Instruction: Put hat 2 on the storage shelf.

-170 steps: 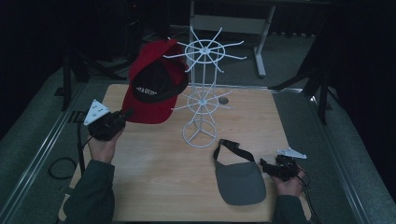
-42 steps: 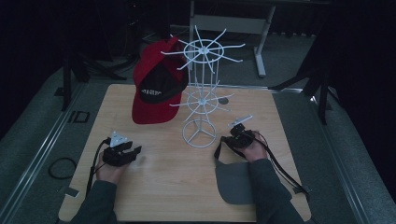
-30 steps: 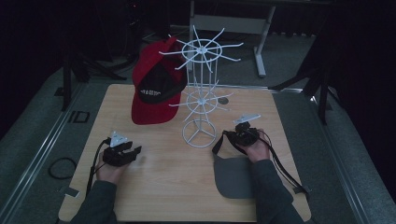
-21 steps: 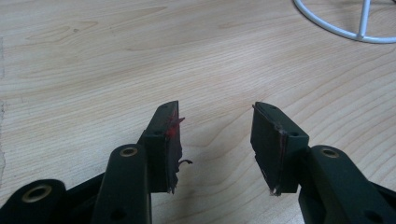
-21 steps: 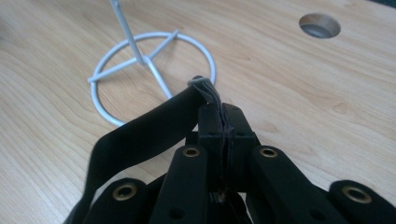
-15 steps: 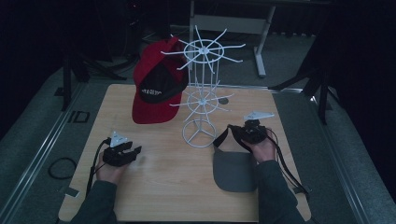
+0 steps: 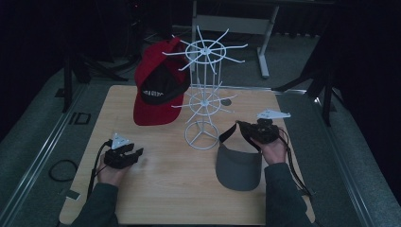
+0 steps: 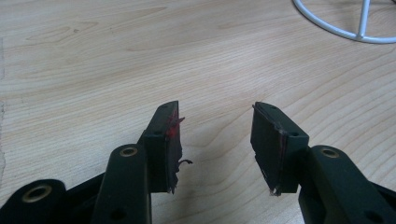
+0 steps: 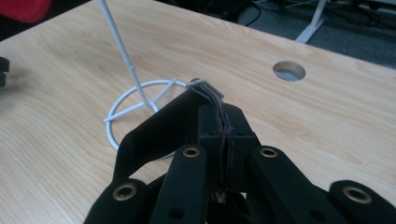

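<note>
One gripper, the right gripper [image 7: 242, 130], has lifted the grey visor's [image 7: 239, 165] strap.

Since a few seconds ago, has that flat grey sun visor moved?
Yes. The grey sun visor, clamped by its strap in the right gripper, has been dragged up the table toward the white wire rack's base.

- High view: fixed above the near edge, facing forward and down over the whole wooden table [image 7: 165, 189] and white wire rack [image 7: 204, 94].
- Left gripper view: low and close over the tabletop [image 8: 140, 70], facing along open jaws, catching the rack's base ring [image 8: 336, 28] top right.
- Right gripper view: close behind closed jaws, facing the same base ring [image 9: 135, 109]; shared with both other views.
</note>
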The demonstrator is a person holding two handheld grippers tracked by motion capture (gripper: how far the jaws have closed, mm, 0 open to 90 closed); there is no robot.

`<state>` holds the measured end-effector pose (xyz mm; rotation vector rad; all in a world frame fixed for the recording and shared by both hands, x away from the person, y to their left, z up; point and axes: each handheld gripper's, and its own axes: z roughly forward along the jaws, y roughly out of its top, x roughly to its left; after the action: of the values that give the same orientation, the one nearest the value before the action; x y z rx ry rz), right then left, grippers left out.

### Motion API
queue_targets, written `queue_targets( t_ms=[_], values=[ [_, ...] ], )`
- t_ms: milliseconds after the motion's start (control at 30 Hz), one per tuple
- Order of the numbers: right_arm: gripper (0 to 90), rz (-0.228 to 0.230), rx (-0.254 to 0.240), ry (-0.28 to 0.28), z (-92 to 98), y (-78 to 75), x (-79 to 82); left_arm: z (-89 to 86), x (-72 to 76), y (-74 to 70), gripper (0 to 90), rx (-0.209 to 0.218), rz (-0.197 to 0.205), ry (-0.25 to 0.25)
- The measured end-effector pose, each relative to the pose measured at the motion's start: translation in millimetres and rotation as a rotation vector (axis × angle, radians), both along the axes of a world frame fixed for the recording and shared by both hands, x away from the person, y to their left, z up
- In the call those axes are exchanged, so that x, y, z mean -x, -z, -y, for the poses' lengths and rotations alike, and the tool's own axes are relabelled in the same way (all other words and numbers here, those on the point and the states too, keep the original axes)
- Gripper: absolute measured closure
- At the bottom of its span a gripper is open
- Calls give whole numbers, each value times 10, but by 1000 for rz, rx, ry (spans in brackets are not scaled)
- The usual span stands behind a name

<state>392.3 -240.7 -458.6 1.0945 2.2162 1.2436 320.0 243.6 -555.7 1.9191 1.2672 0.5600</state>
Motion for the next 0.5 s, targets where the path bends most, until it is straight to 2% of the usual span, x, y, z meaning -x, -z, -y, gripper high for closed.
queue_targets(
  t_ms=[500],
  values=[
    [879,73,-9,-19,0,-209,131,-1,1,-1,530,-1,-1,1]
  ],
)
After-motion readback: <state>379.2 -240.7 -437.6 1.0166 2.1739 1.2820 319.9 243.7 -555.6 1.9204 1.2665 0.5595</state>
